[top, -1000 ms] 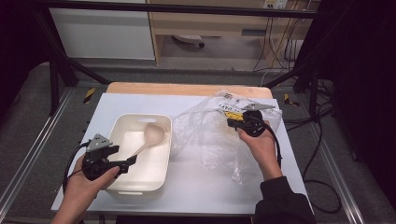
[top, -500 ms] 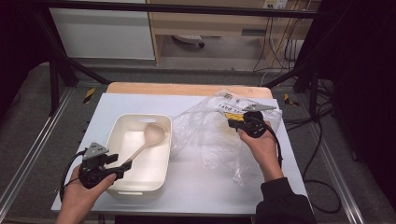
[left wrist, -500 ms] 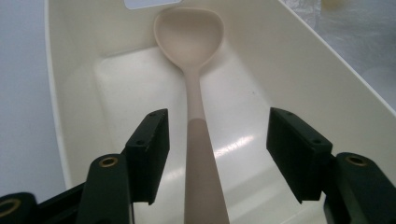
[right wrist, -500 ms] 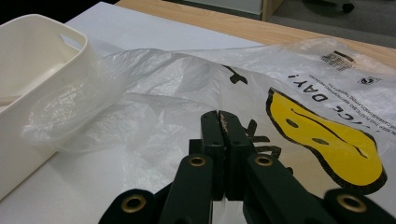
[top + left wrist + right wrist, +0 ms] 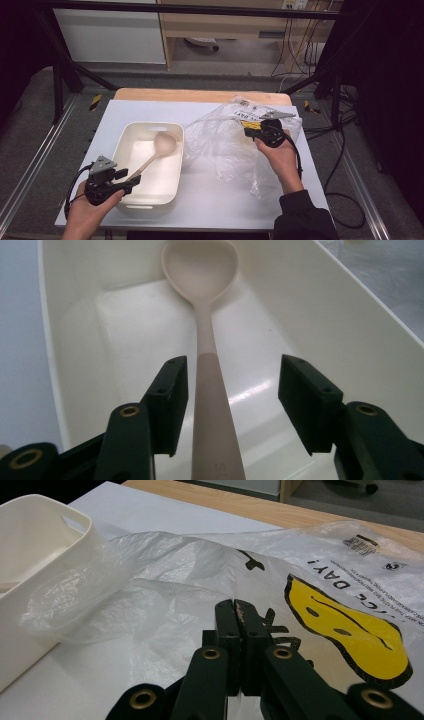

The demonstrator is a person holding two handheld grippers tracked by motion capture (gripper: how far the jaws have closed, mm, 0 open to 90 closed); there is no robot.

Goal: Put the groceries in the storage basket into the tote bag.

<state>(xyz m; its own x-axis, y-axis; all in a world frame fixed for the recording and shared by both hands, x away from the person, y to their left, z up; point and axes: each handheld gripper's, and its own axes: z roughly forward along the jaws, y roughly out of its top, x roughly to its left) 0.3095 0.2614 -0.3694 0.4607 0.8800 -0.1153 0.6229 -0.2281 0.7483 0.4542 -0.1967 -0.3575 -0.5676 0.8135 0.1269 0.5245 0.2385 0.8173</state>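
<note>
Inside white tub [image 5: 75, 340] | spoon [image 5: 207, 360]: light, stiff, smooth; grasp handle | left gripper [image 5: 230, 405] closing, pads not touching | right gripper [image 5: 239, 645] closed, bag [image 5: 325, 580] not visibly pinched

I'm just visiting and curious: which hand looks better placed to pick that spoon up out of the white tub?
Left. The left gripper has its jaws astride the spoon handle and has just been closing, pads not yet touching. The right gripper is shut, over on the plastic bag, away from the tub.

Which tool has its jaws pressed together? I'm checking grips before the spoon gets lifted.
The right tool, resting on the plastic bag: its jaws meet. The left tool has a gap around the spoon handle, and its jaws have just been closing.
</note>
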